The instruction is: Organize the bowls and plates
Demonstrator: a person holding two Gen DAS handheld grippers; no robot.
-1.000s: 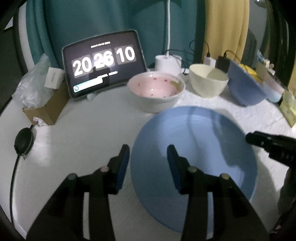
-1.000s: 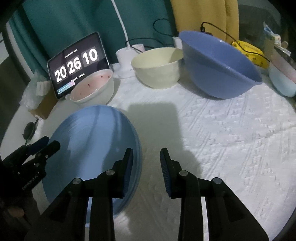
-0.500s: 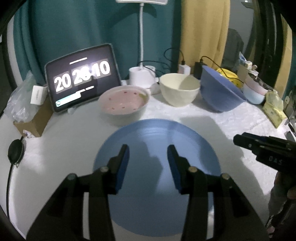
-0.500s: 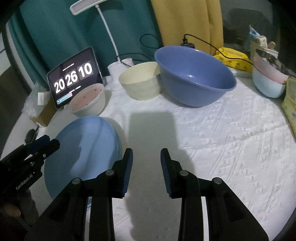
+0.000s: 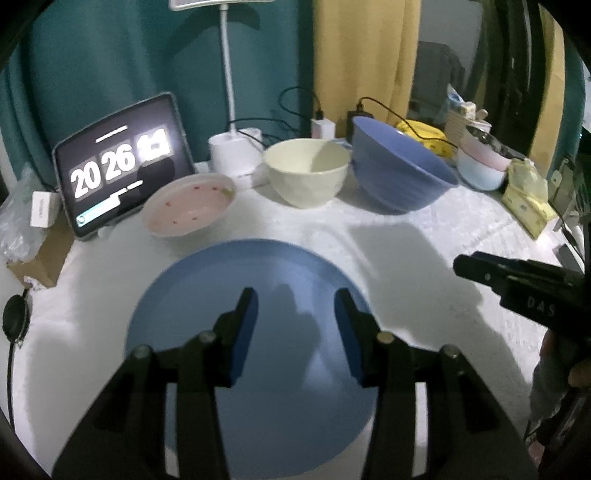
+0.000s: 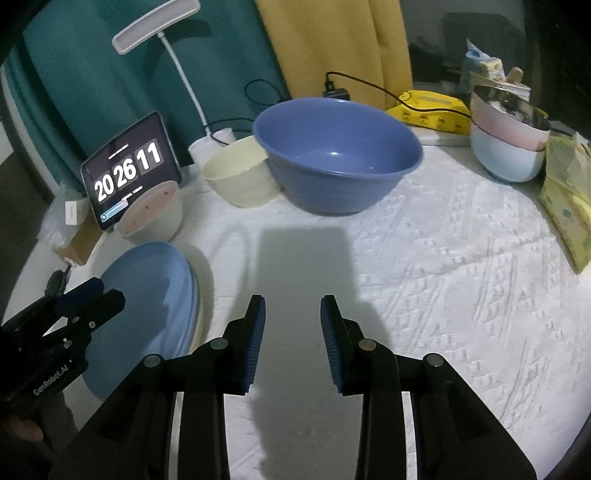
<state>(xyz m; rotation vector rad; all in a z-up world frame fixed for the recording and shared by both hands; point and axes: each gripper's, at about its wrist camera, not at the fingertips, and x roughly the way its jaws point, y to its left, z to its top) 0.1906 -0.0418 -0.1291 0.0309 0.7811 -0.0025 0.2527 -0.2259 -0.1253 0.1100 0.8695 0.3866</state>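
Observation:
A flat blue plate (image 5: 255,280) (image 6: 147,295) lies on the white cloth. My left gripper (image 5: 295,299) hovers over it, open, with nothing between its fingers. My right gripper (image 6: 291,302) is open over bare cloth to the right of the plate, also empty. Behind the plate stand a pink-lined bowl (image 5: 188,210) (image 6: 151,214), a cream bowl (image 5: 306,177) (image 6: 240,177) and a large blue bowl (image 5: 399,173) (image 6: 336,155). Stacked pink and pale-blue bowls (image 6: 506,144) (image 5: 480,166) sit at the far right. The right gripper's body (image 5: 517,284) shows at the right edge of the left wrist view.
A tablet (image 5: 122,166) showing a clock leans at the back left beside a cardboard box (image 5: 37,254). A white desk lamp (image 6: 159,33) and charger cables run along the back. Yellow packets (image 6: 565,206) lie at the right edge. A black round object (image 5: 14,317) sits far left.
Both grippers have pulled back and risen slightly, so the bowls look farther and the plate sits more centred under the left gripper. The clock changed from 10 to 11.

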